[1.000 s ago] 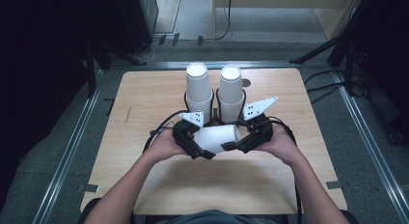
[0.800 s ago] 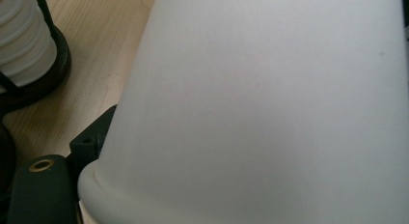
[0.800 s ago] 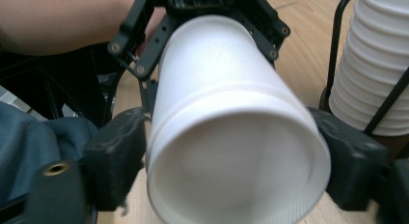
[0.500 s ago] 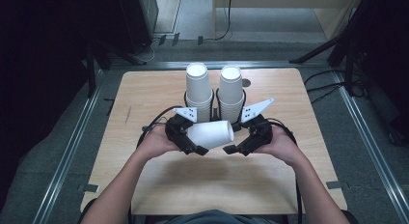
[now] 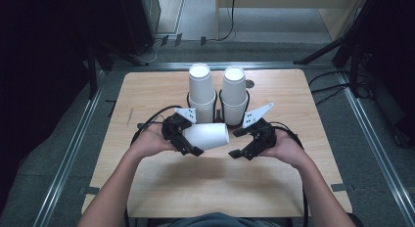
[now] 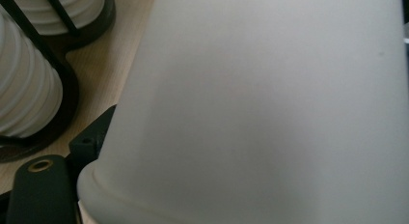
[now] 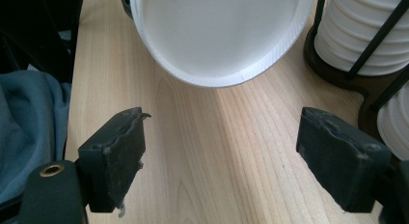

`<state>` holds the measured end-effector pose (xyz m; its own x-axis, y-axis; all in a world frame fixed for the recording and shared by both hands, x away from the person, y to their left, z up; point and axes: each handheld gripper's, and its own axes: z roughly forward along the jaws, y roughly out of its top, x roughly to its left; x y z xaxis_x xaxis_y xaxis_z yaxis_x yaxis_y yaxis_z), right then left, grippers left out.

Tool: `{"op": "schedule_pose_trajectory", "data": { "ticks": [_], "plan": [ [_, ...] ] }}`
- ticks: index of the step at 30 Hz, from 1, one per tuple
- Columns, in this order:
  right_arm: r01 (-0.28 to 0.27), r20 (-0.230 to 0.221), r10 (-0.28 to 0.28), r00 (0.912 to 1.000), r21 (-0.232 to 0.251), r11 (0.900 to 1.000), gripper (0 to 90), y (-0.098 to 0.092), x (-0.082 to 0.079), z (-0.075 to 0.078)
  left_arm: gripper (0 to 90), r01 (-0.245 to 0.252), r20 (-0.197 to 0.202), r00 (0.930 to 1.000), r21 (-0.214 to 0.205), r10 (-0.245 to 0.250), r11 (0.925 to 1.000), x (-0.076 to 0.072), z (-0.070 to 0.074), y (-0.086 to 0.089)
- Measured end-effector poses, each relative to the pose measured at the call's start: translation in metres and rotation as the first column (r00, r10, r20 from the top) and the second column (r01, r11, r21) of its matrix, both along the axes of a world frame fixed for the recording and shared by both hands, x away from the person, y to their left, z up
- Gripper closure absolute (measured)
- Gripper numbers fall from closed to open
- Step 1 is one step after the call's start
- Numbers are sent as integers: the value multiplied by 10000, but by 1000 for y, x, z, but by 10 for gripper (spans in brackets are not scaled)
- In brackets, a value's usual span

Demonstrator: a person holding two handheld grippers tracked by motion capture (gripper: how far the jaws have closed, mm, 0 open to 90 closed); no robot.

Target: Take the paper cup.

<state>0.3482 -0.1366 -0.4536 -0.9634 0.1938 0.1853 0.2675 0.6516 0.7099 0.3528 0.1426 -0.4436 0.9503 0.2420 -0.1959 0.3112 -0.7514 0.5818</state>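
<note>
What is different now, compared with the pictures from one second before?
The right gripper has let go of the paper cup: its jaws have just been opening and nothing is between them now. The left gripper alone holds the cup, carried slightly leftward. The two cup stacks stayed put.

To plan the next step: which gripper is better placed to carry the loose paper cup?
Left. The left gripper already clamps the paper cup, while the right gripper is open, apart from its rim.

Bright tabletop, dark surroundings (the closest cup view blurred).
</note>
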Motion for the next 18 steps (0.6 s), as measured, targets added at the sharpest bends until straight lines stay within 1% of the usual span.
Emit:
{"op": "schedule_pose_trajectory", "data": {
  "ticks": [1,3,4,6,8,11,12,13,16,18],
  "plan": [
    [-8,-15,8,10000,-24,10000,178,0,0,0,119,-10,-48,10000,59,11,10000,0,0,0],
    [2,8,-1,10000,-102,9999,178,1,0,-1,119,-6,72,10000,307,4,9995,0,0,-1],
    [-12,41,12,10000,-116,9999,178,1,0,-2,119,4,21,10000,415,-5,9991,0,0,-2],
    [-15,41,16,10000,-192,9998,178,1,0,-2,119,8,54,10000,513,-11,9987,-1,-1,-3],
    [2,41,-1,10000,-217,9998,178,1,1,-2,119,41,87,10000,719,-47,9974,-1,-1,-5],
    [84,55,-83,10000,-205,9998,178,0,1,-2,118,145,115,9998,1114,-159,9937,-1,-2,-9],
    [87,55,-86,9999,-192,9998,178,0,1,-2,118,184,42,9998,1245,-190,9920,-1,-3,-11],
    [83,57,-82,10000,-193,9998,178,0,1,-2,118,239,88,9996,1318,-252,9910,-1,-4,-12],
    [63,108,-61,9999,-198,9998,178,1,2,-2,118,354,61,9993,1621,-369,9861,0,-6,-18],
    [55,141,-52,9999,-193,9998,178,1,1,-2,118,444,-17,9990,1755,-448,9835,1,-9,-22]
  ]
}}
